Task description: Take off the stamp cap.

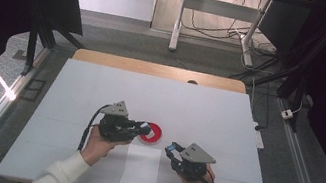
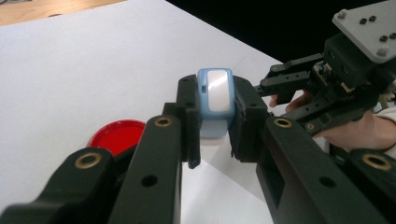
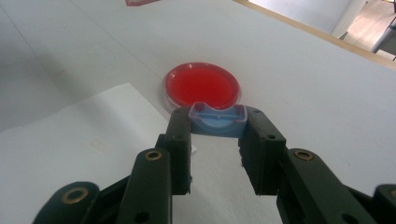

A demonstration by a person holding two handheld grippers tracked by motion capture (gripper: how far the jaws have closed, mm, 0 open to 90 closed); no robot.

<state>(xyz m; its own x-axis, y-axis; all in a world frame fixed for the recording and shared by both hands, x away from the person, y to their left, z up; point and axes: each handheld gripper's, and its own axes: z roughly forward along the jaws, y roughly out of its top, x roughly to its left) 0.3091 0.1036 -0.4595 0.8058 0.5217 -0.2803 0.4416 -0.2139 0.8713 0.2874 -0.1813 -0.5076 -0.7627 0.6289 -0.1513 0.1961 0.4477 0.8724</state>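
Observation:
My left gripper [image 1: 144,130] is shut on a light blue case with a white face [image 2: 215,95], holding it upright just above the table. A round red dish [image 1: 152,133] lies flat right beside that gripper's tips. My right gripper [image 1: 171,149] sits a little to the right and nearer, shut on a small blue piece with a curved notch [image 3: 217,120]. In the right gripper view the red dish [image 3: 201,85] lies just beyond that piece. The left gripper view has the red dish [image 2: 116,135] at lower left and the right gripper [image 2: 280,79] close by at right.
A white paper sheet [image 1: 141,169] lies near the front edge between my hands. The white table cover [image 1: 101,85] spreads wide around them, with a wooden edge [image 1: 155,69] at the back. Desk legs and cables stand on the floor beyond.

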